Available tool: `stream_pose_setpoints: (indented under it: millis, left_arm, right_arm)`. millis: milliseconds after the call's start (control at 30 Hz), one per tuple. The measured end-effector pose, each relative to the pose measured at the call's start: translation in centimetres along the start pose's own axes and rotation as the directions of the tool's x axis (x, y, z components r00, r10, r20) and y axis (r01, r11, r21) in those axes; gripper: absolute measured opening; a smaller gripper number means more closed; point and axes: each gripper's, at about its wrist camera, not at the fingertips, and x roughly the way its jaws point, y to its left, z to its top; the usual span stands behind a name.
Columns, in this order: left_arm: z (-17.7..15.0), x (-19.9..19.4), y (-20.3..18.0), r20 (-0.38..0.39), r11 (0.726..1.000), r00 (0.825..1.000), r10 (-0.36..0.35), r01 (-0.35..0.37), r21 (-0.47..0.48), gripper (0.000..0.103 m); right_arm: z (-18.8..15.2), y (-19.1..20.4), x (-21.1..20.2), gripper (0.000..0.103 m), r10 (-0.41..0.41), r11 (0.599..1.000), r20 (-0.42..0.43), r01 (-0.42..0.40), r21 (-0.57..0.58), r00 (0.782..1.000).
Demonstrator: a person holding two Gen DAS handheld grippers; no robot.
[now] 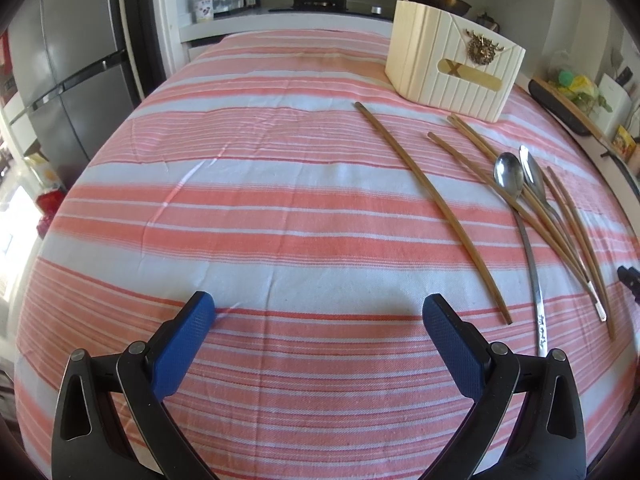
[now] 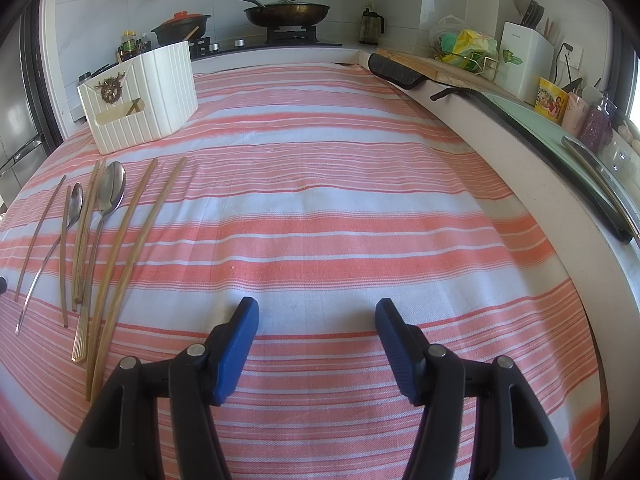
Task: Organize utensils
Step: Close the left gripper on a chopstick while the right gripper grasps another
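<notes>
Several chopsticks (image 2: 120, 248) and two spoons (image 2: 109, 194) lie near the holder (image 2: 160, 96), left of the right gripper (image 2: 316, 316). Both grippers (image 1: 318, 312) gape, empty. Thin, stiff, slippery: grasp mid-shaft.

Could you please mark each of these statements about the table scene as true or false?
1. Both hand-held grippers, left and right, are open with nothing between their pads. True.
2. The two metal spoons already stand inside the cream utensil holder. False: they lie on the striped cloth among the loose chopsticks.
3. The utensil holder stands upright on the striped cloth. True.
4. The right hand-held gripper is closed on a chopstick. False: the chopsticks lie apart from it on the cloth.
5. A lidded pan sits on the stove behind the table. True.
</notes>
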Motion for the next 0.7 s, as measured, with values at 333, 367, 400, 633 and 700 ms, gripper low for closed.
stream_pose_setpoints:
  millis: [333,367,400,633,700]
  left_arm:
    - [0.5,-2.4,0.7,0.074,0.998,0.997,-0.029,0.033,-0.048,0.102]
    - [0.8,-2.9,0.4,0.083,0.998,0.996,-0.037,0.04,-0.042,0.102]
    - [1.2,-3.4,0.0,0.09,0.998,0.995,-0.052,0.055,-0.035,0.102]
    - [4.8,-2.1,-3.9,0.008,0.995,0.996,-0.093,0.094,-0.03,0.102]
    - [5.8,-0.8,-4.7,-0.018,0.995,0.996,-0.089,0.088,-0.047,0.102]
  right_arm:
    - [0.0,0.0,0.0,0.062,0.0,1.0,0.0,0.0,0.001,1.0]
    - [0.0,0.0,0.0,0.062,0.0,1.0,0.0,0.0,0.001,1.0]
    - [0.0,0.0,0.0,0.062,0.0,1.0,0.0,0.0,0.001,1.0]
    - [0.0,0.0,0.0,0.062,0.0,1.0,0.0,0.0,0.001,1.0]
    - [0.0,0.0,0.0,0.062,0.0,1.0,0.0,0.0,0.005,1.0]
